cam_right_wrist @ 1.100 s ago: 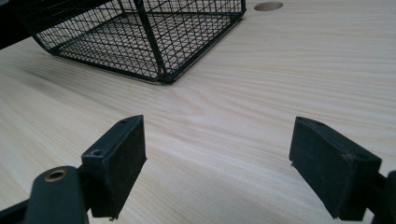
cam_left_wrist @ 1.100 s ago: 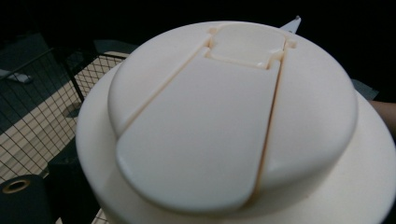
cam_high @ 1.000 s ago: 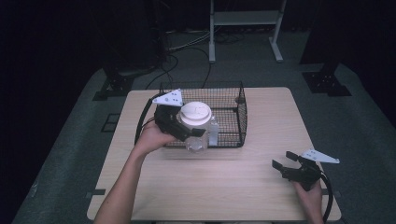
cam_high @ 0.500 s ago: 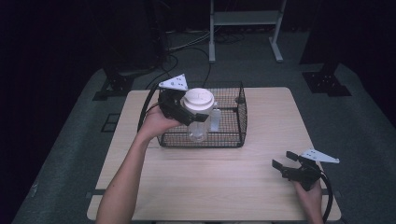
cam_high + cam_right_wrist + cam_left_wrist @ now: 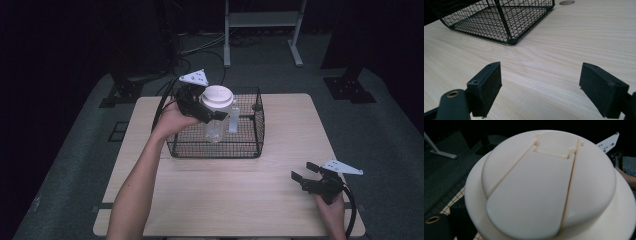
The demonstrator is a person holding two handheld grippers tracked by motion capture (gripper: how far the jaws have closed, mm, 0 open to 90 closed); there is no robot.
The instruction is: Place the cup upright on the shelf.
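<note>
Left gripper (image 5: pixel 212 116): clamping a clear jug (image 5: pixel 216 126) just under its cream lid (image 5: pixel 217 96), upper centre of the high view.
Jug: hanging upright over the left half of the black wire basket (image 5: pixel 250 145) — whether its base is touching the mesh floor cannot be told.
Lid, close up: cream dome with a flip flap (image 5: pixel 541 190) looming large in the left gripper view.
Right gripper (image 5: pixel 306 176): sitting low at the lower right of the high view, jaws gaping wide, gripping nothing.
Table (image 5: pixel 564 50): pale wood — showing bare between the right gripper's pads (image 5: pixel 490 85), the basket's corner (image 5: pixel 509 41) well ahead at upper left.
</note>
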